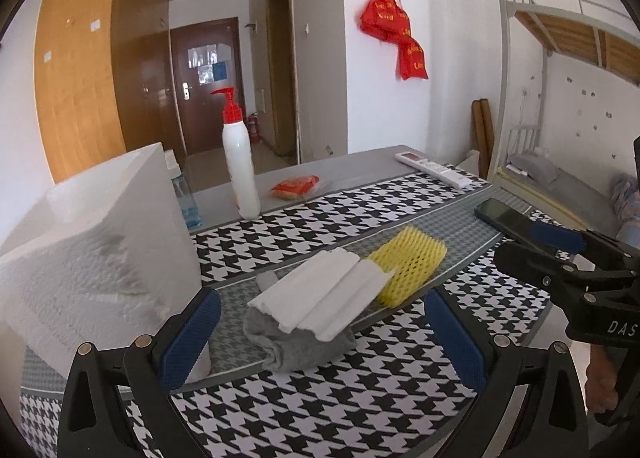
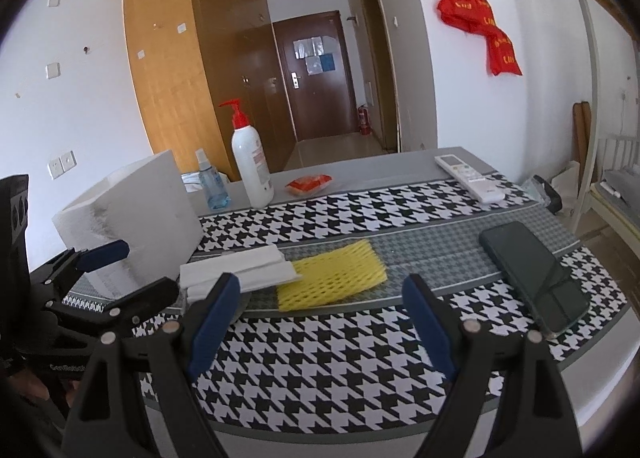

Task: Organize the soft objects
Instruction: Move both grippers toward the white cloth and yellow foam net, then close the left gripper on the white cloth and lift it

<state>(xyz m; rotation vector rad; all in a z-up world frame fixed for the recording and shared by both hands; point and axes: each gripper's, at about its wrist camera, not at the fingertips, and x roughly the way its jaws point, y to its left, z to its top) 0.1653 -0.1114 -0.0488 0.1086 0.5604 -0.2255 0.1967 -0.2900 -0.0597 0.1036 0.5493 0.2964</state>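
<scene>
A white foam sheet (image 1: 324, 294) lies across a grey sock (image 1: 296, 342) and overlaps a yellow foam net (image 1: 412, 262) on the houndstooth cloth. My left gripper (image 1: 320, 334) is open and empty, its jaws on either side of the sock and foam sheet, just short of them. My right gripper (image 2: 320, 314) is open and empty, just in front of the yellow foam net (image 2: 332, 278) and the white foam sheet (image 2: 240, 268). The sock is mostly hidden in the right wrist view. A big white foam box (image 1: 92, 254) stands at the left (image 2: 136, 218).
A white pump bottle (image 1: 240, 162), a blue spray bottle (image 2: 210, 182), an orange snack packet (image 1: 296, 186) and a white remote (image 2: 470, 178) sit at the back of the table (image 1: 352, 166). A dark phone (image 2: 532, 274) lies at the right. A bunk bed (image 1: 568, 58) stands beyond.
</scene>
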